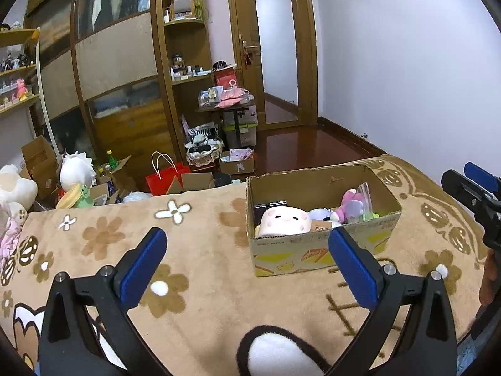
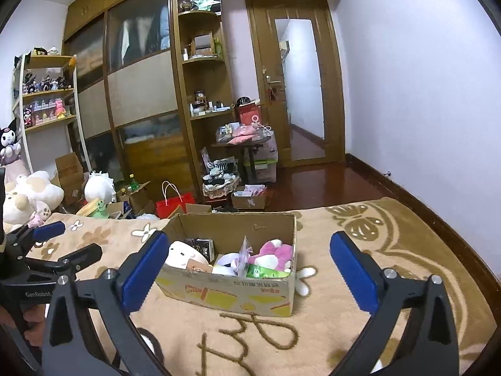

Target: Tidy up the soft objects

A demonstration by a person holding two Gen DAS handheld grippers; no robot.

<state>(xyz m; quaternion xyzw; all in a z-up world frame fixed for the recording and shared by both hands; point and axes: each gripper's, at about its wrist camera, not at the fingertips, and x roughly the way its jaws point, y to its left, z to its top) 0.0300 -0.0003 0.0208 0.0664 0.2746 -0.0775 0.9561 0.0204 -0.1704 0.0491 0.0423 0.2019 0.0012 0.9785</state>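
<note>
An open cardboard box [image 1: 316, 185] [image 2: 238, 294] stands on a tan flower-patterned blanket [image 1: 203, 238] [image 2: 375, 241]. In it lie a cream round plush with a pink face [image 1: 283, 221] [image 2: 181, 252], a pink plush [image 1: 352, 202] [image 2: 275, 252], a white plush, a clear bag and small dark boxes. My left gripper [image 1: 247, 264] is open and empty, hovering above the blanket just short of the box. My right gripper [image 2: 247, 268] is open and empty, straddling the box's near side from above. Each gripper also shows at the edge of the other's view [image 1: 469, 188] [image 2: 59, 241].
More plush toys [image 2: 31, 194] [image 1: 76, 170] sit at the blanket's far left edge. Beyond the bed are a red paper bag [image 1: 164, 175], cardboard boxes, a basket, a small cluttered table [image 1: 228, 100], wardrobes and a closed door [image 2: 297, 87].
</note>
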